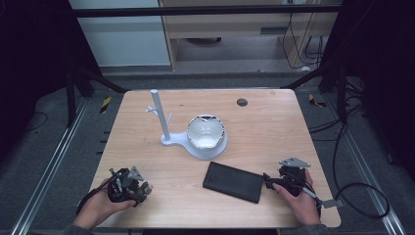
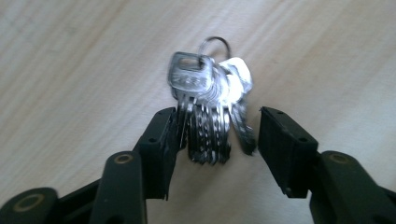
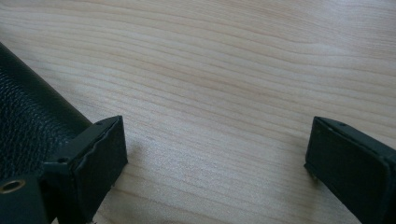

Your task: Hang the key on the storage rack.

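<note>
At the wooden table (image 1: pixel 274 127), the left gripper (image 2: pixel 217 140) at seven o'clock held its jaws apart around a bunch of keys (image 2: pixel 210 105) lying on the wood. The right gripper (image 3: pixel 215 154), at five o'clock, stood wide open beside a black leather wallet (image 1: pixel 233 181); a white stand (image 1: pixel 195 132) occupied the centre.

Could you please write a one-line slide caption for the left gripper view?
Open left gripper straddling a bunch of keys on the wooden table.
</note>
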